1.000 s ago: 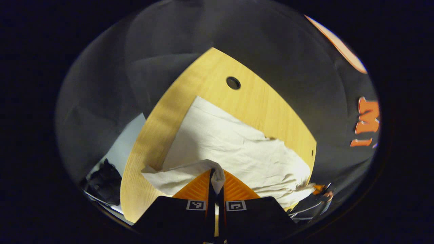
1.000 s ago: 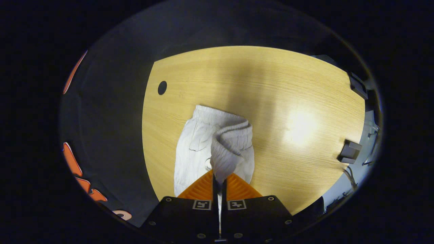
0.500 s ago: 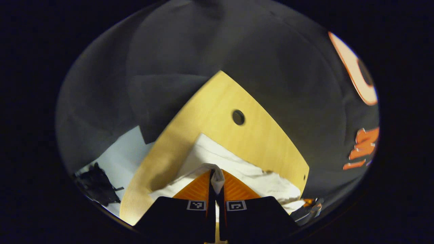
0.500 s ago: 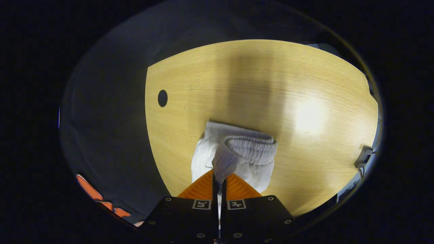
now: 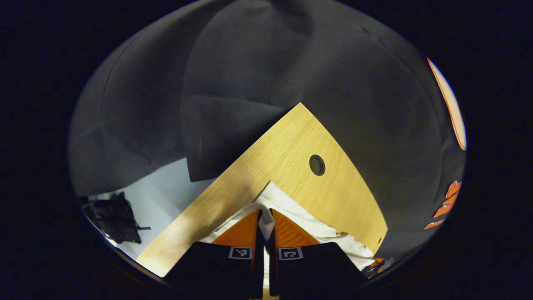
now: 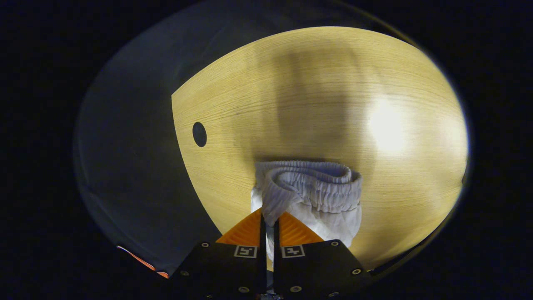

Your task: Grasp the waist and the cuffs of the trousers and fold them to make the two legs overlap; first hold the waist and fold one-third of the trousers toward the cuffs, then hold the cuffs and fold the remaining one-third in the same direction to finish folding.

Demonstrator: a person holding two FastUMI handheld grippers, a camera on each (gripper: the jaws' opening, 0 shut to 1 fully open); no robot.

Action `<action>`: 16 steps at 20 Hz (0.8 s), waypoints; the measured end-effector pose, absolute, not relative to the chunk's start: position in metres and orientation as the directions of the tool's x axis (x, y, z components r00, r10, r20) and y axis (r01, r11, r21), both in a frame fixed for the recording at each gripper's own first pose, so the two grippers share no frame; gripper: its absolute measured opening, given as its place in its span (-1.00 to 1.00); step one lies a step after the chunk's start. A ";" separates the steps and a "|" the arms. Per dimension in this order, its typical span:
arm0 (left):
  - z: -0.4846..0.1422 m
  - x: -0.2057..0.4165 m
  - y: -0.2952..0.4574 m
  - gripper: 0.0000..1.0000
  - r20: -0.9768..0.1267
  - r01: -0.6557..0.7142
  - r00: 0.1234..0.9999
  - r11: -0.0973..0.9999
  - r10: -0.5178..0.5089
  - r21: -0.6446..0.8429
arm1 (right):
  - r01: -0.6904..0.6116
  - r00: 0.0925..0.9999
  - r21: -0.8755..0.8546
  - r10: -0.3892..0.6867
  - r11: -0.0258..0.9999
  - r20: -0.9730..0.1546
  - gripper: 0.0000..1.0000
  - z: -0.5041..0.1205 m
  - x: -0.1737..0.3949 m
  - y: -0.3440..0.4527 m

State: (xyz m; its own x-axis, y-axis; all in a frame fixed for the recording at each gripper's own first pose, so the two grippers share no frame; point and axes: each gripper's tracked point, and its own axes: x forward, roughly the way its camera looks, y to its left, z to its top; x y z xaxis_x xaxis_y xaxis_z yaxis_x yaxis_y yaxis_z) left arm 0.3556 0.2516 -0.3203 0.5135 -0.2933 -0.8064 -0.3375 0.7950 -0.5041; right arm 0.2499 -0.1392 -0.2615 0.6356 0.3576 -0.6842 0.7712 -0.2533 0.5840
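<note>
Here, in the left gripper view, the left gripper (image 5: 265,216) is clamped on a pinch of white cloth: both fingers press a fold of the trousers (image 5: 306,221) between them, w/ the jaws nearly touching. The rest of the garment trails off to the right across the light wooden table (image 5: 287,166), toward the far edge, where a bit of another gripper (image 5: 381,263) shows, too small to read. A round cable hole (image 5: 317,165) sits in the tabletop just beyond the cloth, apart from it. Past the table's corner hangs the dark booth wall (image 5: 233,83); lower left, a pale floor (image 5: 162,191) carries a crumpled black item (image 5: 112,216), which can't be identified. In the right gripper view, the right gripper (image 6: 268,218) is likewise closed on fabric, its fingers pinching the near edge of the elasticated waist (image 6: 316,187). The gathered waistband curls into an open loop just beyond the fingertips, w/ the far side resting on the table (image 6: 333,91) and the near side lifted into the grip. The cable hole (image 6: 199,134) lies well to the left of the waist. A bright patch of light (image 6: 387,129) glares on the wood at right; a broad soft shadow runs up the table's middle.
</note>
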 end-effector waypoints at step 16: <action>-0.232 0.341 0.223 1.00 -0.758 -0.126 0.619 0.926 -0.207 -0.356 | 0.712 0.641 0.669 0.194 0.212 -0.743 0.74 -0.262 0.180 -0.167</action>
State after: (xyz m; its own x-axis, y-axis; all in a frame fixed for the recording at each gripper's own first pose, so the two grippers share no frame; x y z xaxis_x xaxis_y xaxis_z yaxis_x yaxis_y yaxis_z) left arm 0.3406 0.2235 -0.2318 0.6190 -0.2068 -0.7577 -0.1260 0.9261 -0.3557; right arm 0.1800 -0.1670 -0.2615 0.6406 0.1944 -0.7429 0.7120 0.2120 0.6694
